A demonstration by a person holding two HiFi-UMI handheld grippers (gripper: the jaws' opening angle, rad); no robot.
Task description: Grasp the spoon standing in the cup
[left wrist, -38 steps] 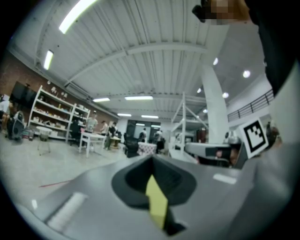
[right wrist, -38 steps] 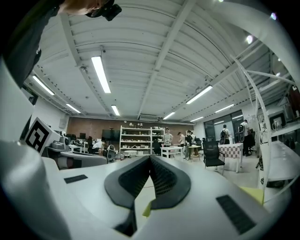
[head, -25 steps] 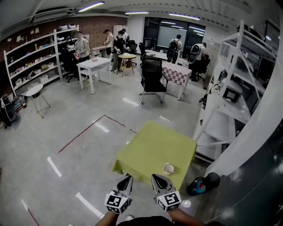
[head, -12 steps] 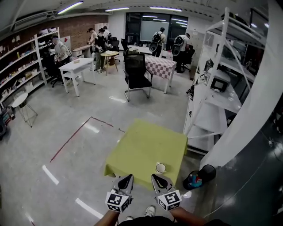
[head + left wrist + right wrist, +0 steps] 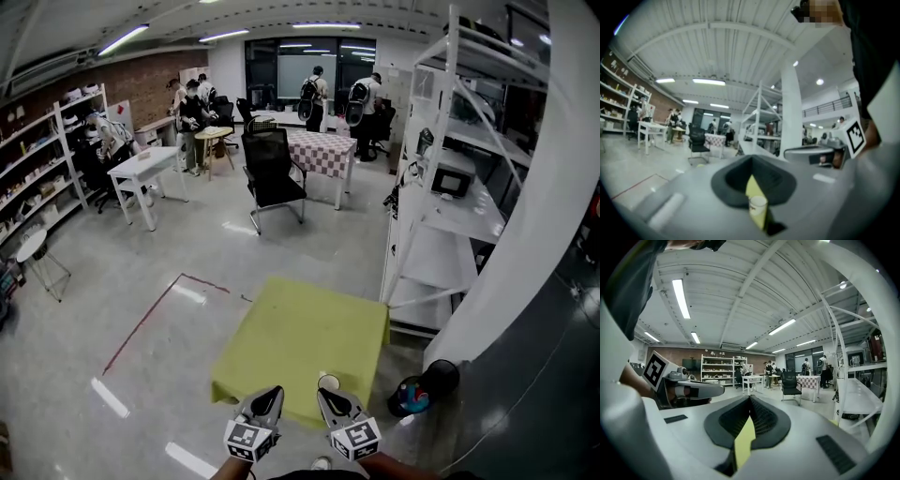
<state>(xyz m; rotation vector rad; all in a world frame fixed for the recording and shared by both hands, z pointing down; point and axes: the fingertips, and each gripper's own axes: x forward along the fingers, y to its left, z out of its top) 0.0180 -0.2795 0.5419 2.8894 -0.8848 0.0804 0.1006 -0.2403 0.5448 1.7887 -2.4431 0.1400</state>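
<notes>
One white cup (image 5: 328, 382) is seen at the near edge of one yellow-green worktop (image 5: 300, 323); its spoon cannot be made out. Two grippers are held just short of it, the left gripper (image 5: 270, 394) and the right gripper (image 5: 326, 396), each with fingers pressed together on nothing. One white rack (image 5: 450, 220) is set beside the worktop, and one black chair (image 5: 272, 167) beyond it.

Cup (image 5: 328, 382) on yellow table (image 5: 300, 323), near edge — left gripper (image 5: 271, 393), right gripper (image 5: 325, 395) close by.

Held side by side, the left gripper (image 5: 271, 394) and right gripper (image 5: 327, 395) point forward, roughly level, fingers (image 5: 765, 420) pressed together.
</notes>
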